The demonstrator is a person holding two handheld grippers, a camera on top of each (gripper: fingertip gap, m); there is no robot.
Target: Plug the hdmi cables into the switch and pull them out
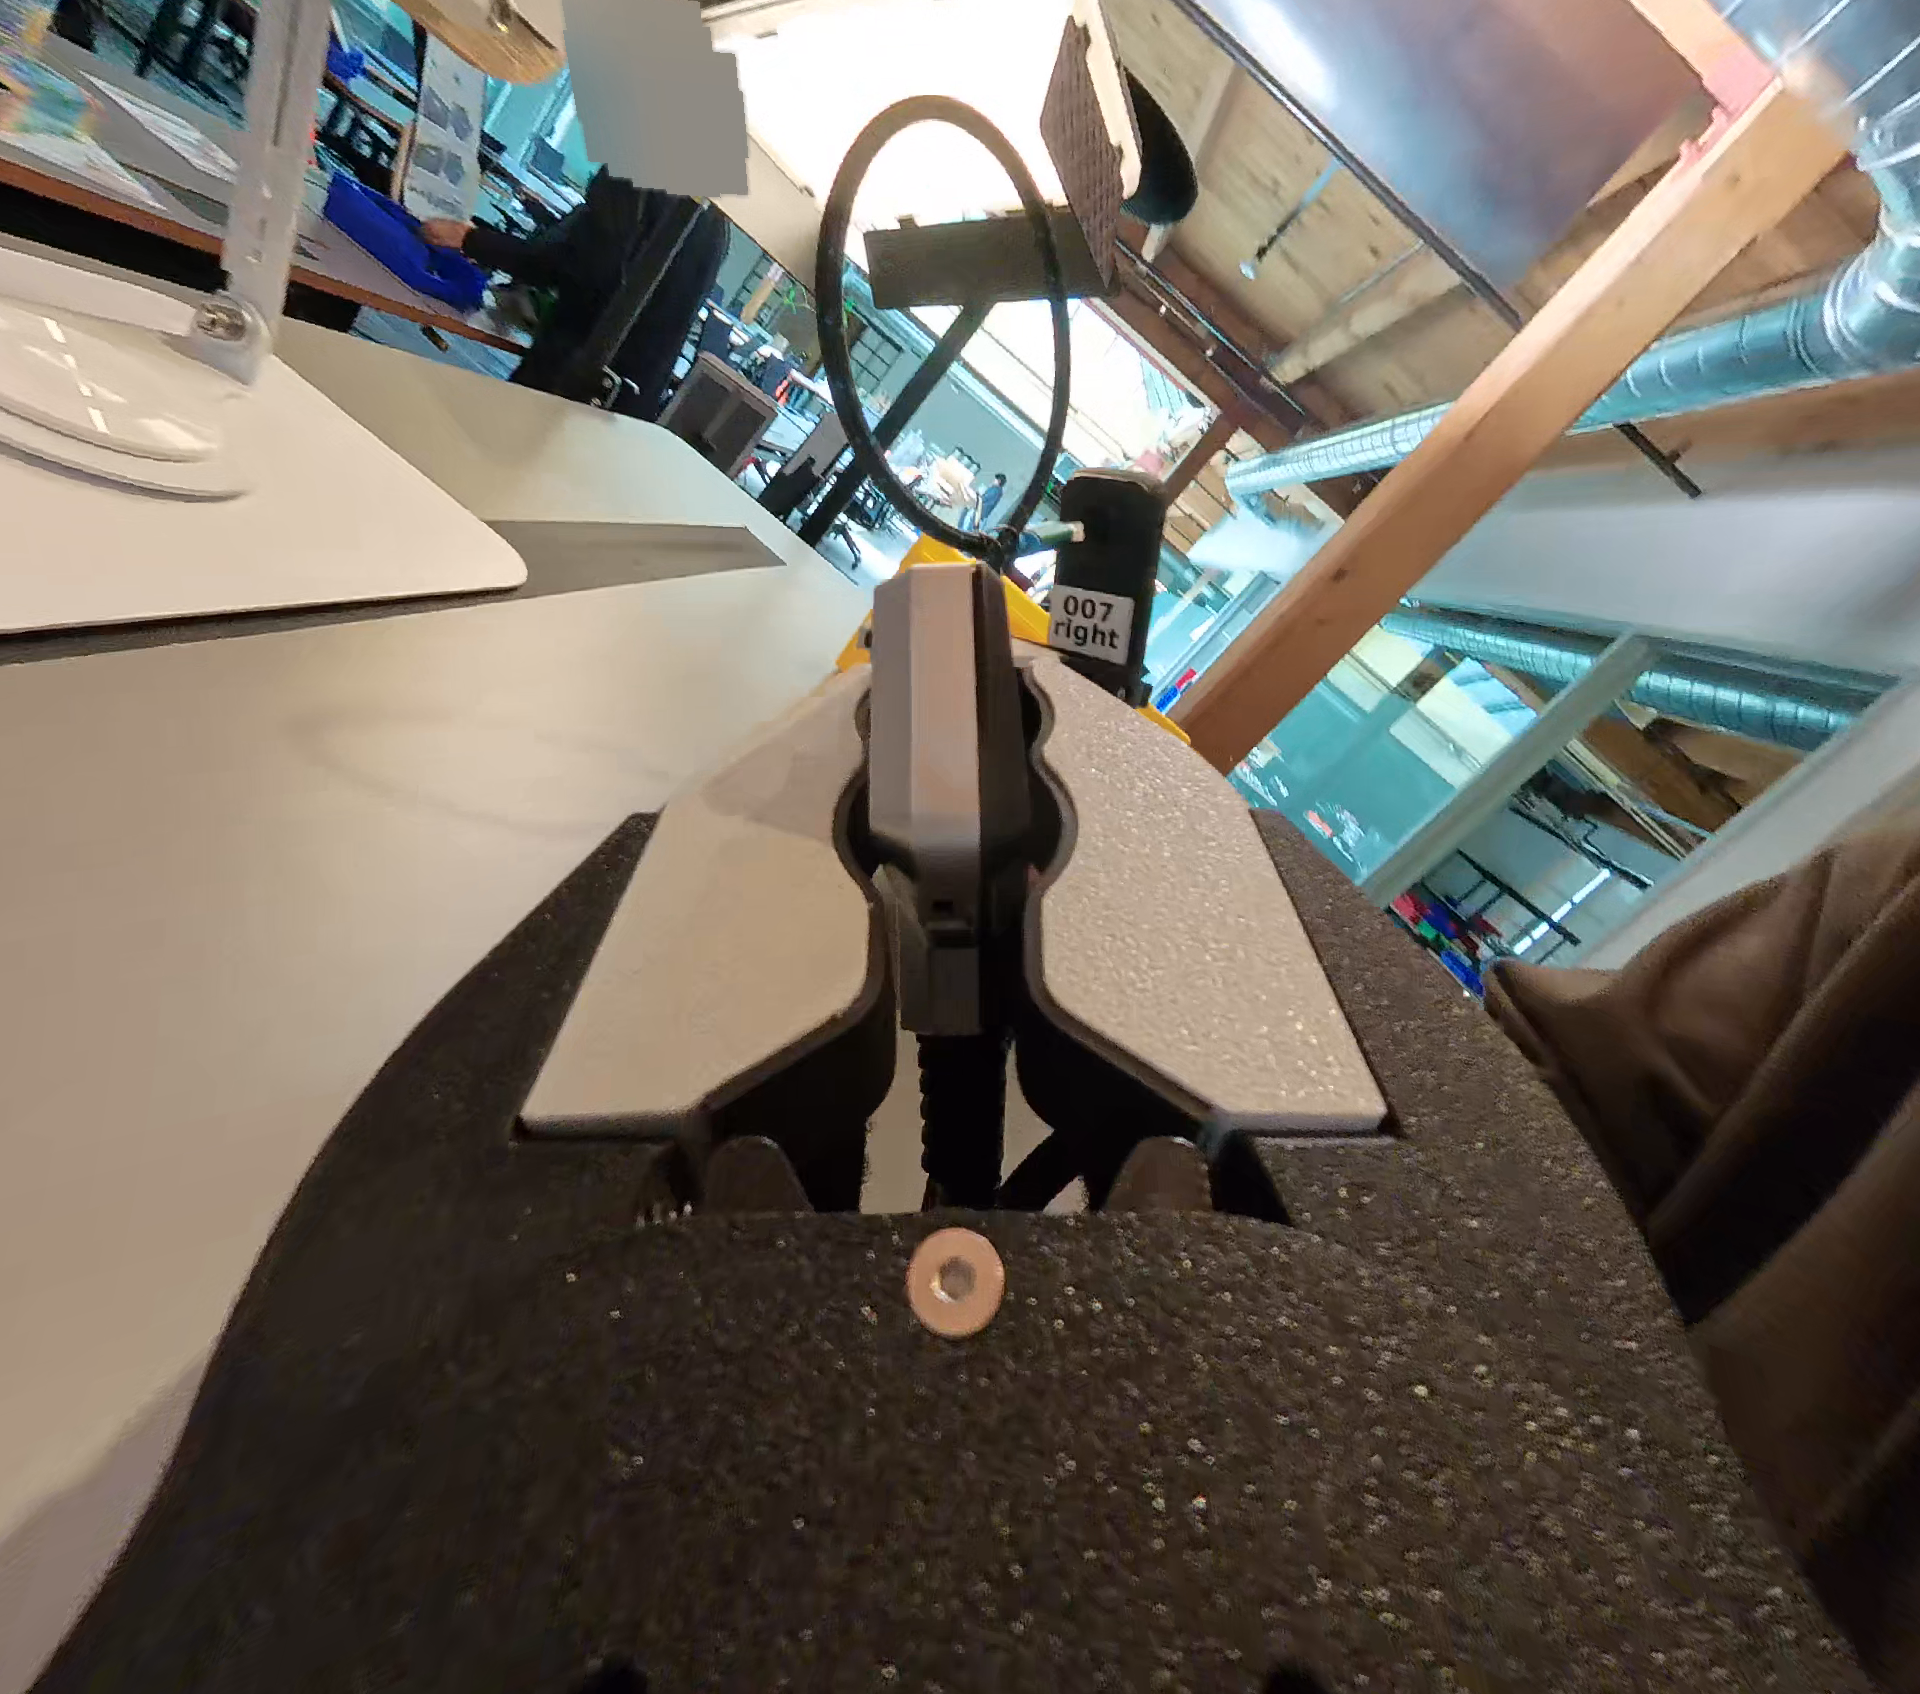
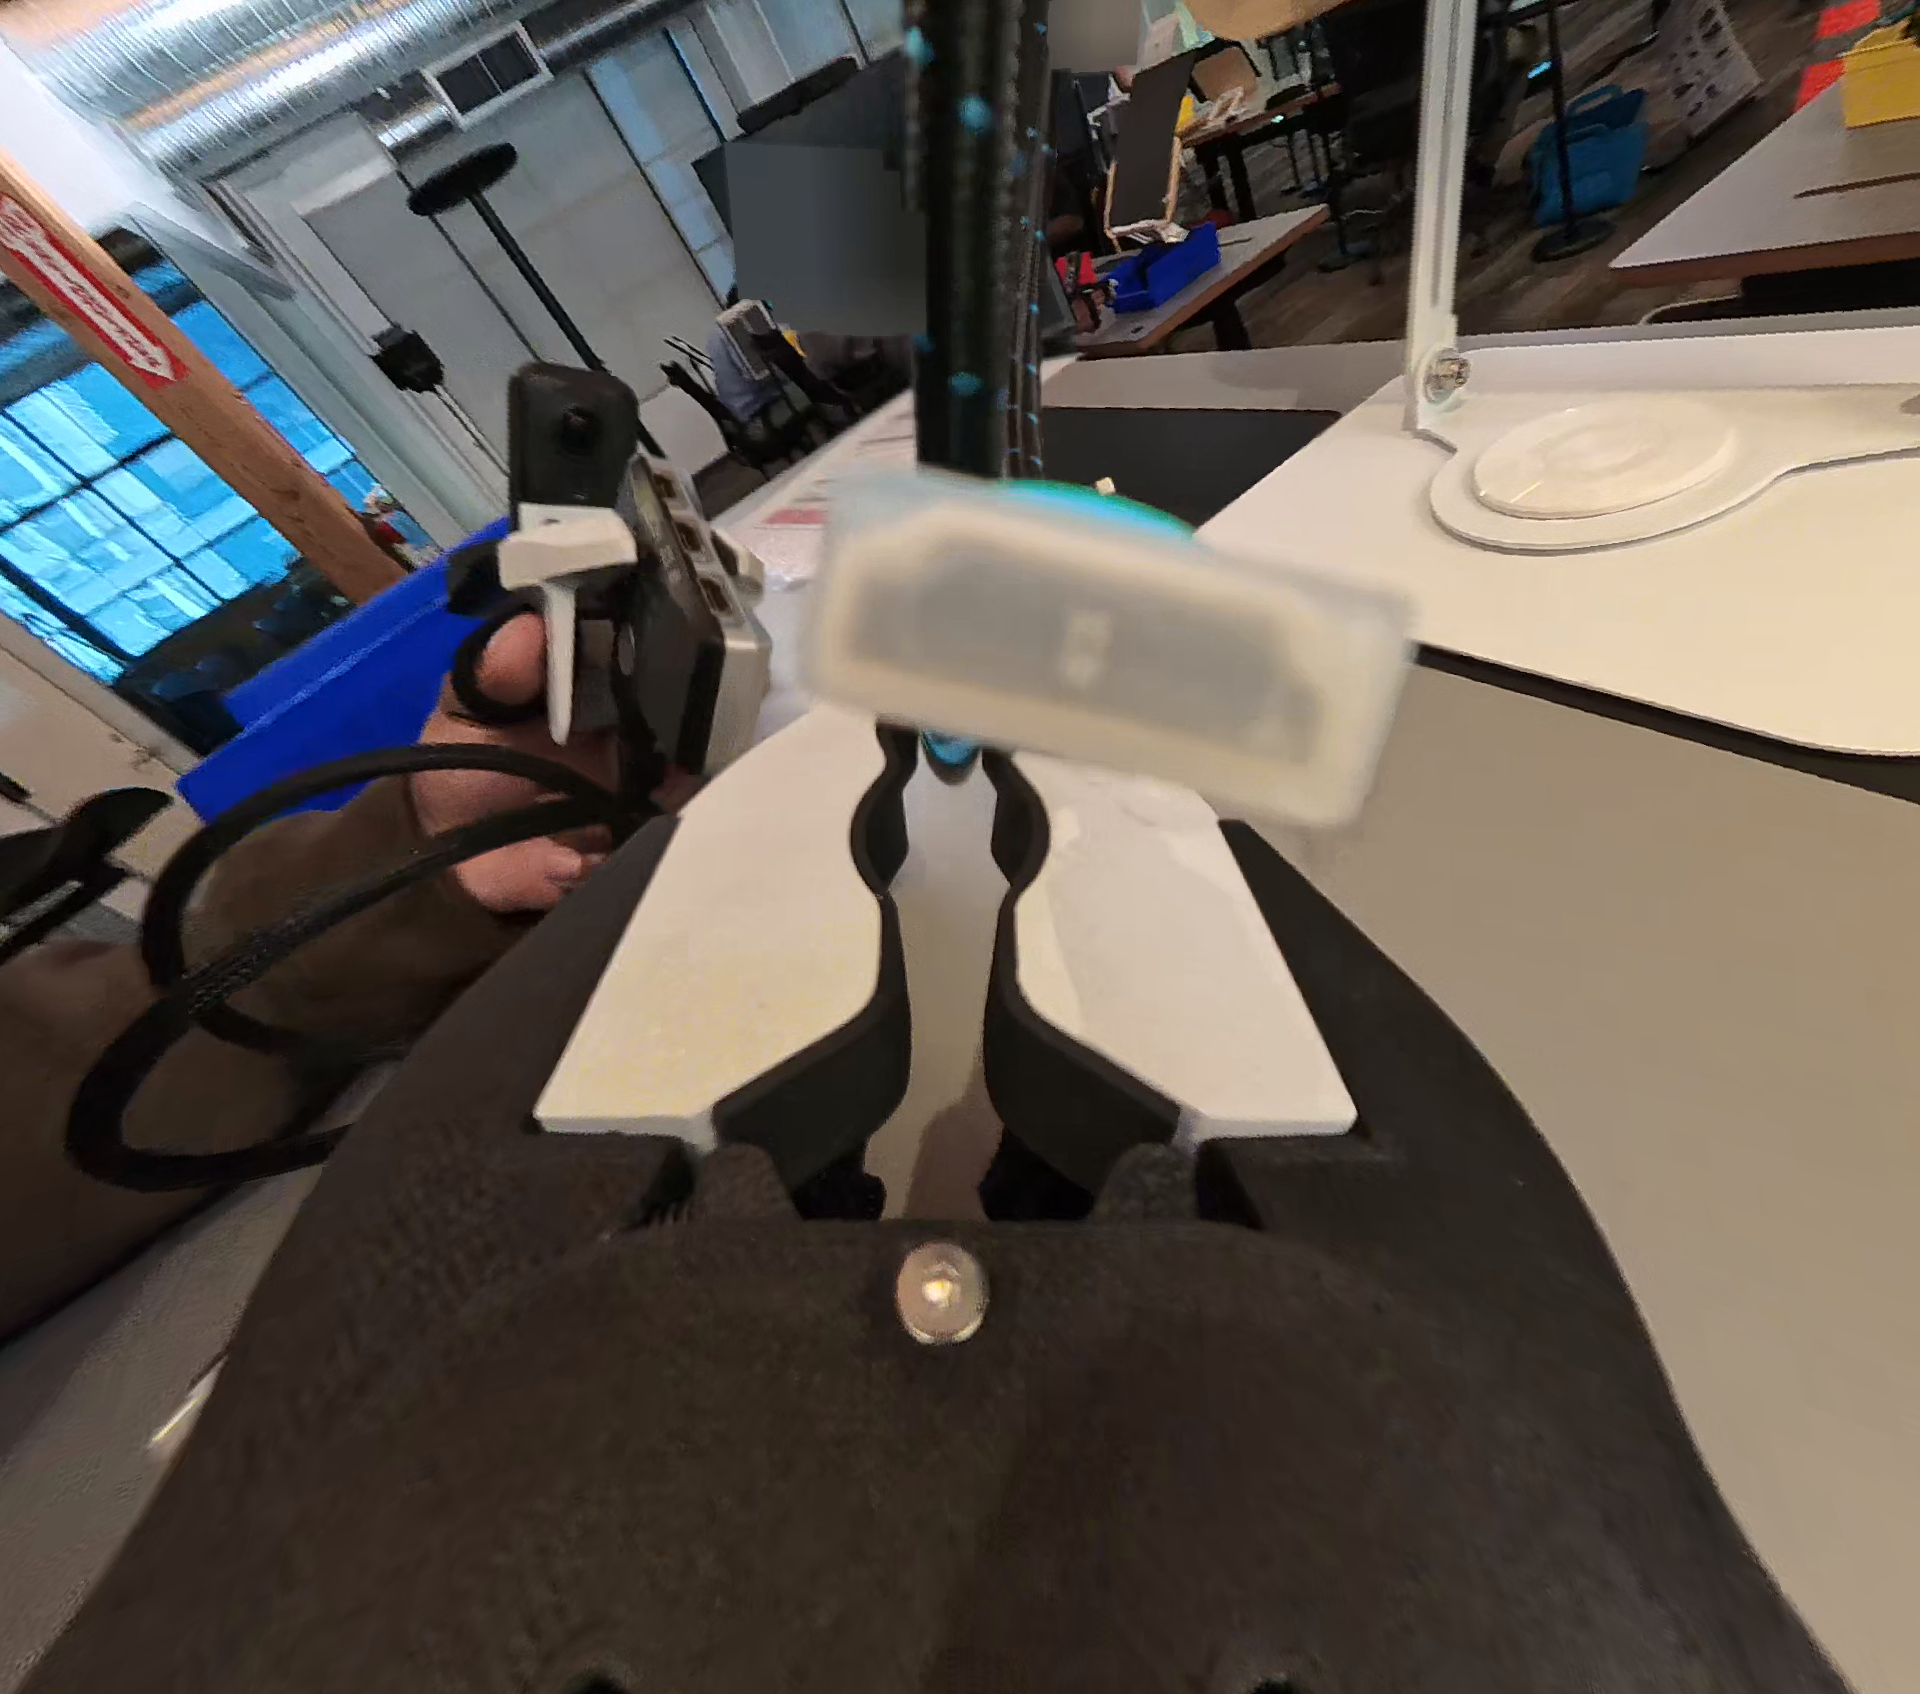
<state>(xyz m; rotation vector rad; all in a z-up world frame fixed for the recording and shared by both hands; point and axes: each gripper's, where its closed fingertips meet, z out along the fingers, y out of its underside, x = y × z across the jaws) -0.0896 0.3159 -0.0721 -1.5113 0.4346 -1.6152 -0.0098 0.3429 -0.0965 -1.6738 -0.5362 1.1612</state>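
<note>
The left gripper (image 1: 940, 688) points along the white tabletop (image 1: 260, 813) and tilts up toward the ceiling ducts (image 1: 1662, 356), its jaws clamped on a grey hub (image 1: 925, 740) whose long axis runs away from the camera. The right gripper (image 2: 951, 761) sits to its right above the same tabletop; its jaws are nearly together on something teal (image 2: 948, 753), though whether they press it cannot be told. A blurred translucent case (image 2: 1101, 657) lies crosswise just past the right fingertips, with a black cable (image 2: 966, 138) rising behind it.

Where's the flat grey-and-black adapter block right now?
Left wrist view, centre: the grey-and-black adapter block stands edge-on, clamped between the left gripper's grey fingers, above the white table.
</note>
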